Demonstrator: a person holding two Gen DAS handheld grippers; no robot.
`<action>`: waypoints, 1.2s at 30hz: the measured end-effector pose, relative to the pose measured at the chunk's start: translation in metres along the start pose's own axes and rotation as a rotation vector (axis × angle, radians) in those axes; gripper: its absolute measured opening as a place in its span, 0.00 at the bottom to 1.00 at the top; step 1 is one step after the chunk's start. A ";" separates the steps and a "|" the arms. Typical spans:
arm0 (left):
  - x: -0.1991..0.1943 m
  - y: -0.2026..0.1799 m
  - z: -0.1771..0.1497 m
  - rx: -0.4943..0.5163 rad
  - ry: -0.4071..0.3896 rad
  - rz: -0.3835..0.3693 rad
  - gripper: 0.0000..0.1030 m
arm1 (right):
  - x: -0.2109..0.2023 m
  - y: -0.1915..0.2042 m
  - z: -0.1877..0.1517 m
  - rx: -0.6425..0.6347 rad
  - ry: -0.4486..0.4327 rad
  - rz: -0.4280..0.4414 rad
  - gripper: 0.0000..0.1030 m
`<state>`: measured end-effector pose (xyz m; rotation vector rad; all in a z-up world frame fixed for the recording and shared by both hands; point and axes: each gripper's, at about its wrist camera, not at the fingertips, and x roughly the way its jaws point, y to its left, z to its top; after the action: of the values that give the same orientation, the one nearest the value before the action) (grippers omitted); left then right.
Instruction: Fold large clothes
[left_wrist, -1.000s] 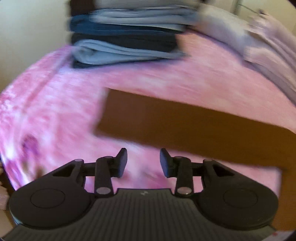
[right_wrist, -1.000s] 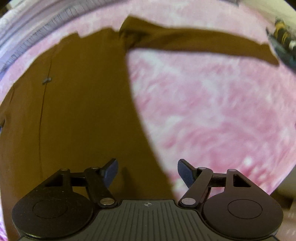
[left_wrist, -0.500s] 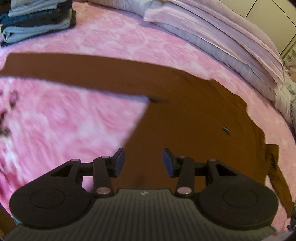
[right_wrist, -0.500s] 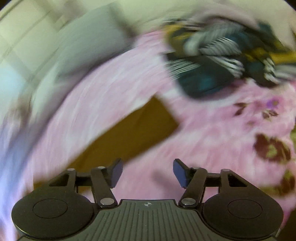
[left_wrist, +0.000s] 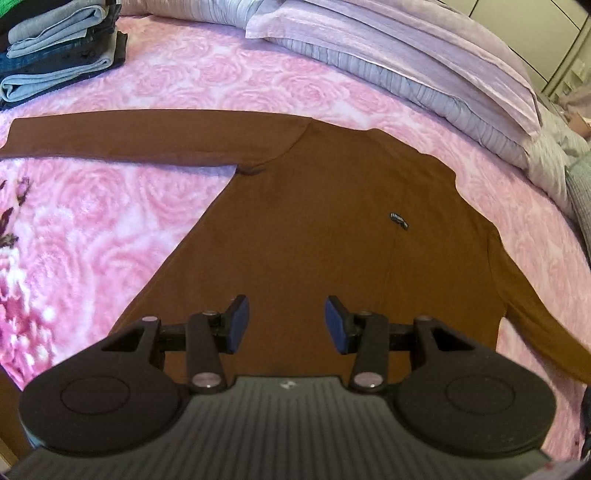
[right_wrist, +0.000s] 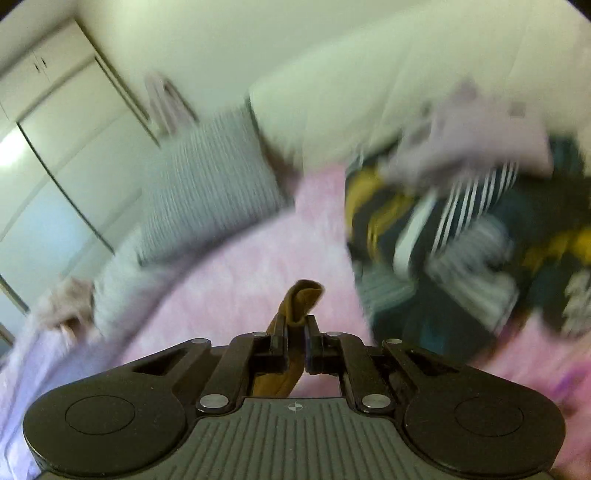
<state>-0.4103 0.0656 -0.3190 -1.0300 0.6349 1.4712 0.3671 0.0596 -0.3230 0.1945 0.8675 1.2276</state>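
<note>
Fabric first: my right gripper (right_wrist: 295, 341) has just been closing and now pinches a bunched end of the brown long-sleeved shirt (left_wrist: 332, 229), a tuft of cloth poking up past the fingertips; I judge it to be the cuff of a sleeve, though the view is too blurred to be sure. My left gripper (left_wrist: 286, 323) hangs part-open over the lower body of that shirt, nothing between its blue pads (left_wrist: 236, 323). The shirt lies flat and face up on the pink rose-patterned bedspread (left_wrist: 110, 206), one sleeve stretched straight out to the left of that view, the other trailing off at the right edge. I judge the knit to be light, limp and a little clingy: it will sag from any single pinch, so I would take it at seams, cuffs or the hem. Beyond lie the lilac striped pillows (left_wrist: 406, 66) and a stack of folded blue and grey clothes (left_wrist: 55, 62). A second ago my right gripper stood wide open above the shirt's side edge; my left then faced the sleeve and the stack, and now looks over the whole torso.
</note>
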 end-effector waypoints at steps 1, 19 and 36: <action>0.000 0.000 -0.002 0.001 0.007 0.002 0.39 | -0.004 -0.004 0.004 0.001 0.002 -0.004 0.04; -0.001 0.050 -0.038 0.221 0.120 0.102 0.43 | -0.014 0.022 -0.059 -0.327 0.305 -0.321 0.46; 0.080 0.061 -0.031 0.688 0.143 -0.109 0.58 | -0.103 0.272 -0.396 -0.950 0.601 0.122 0.45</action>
<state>-0.4569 0.0677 -0.4130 -0.6144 1.0748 0.9706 -0.1066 -0.0538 -0.3874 -0.9359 0.6826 1.7206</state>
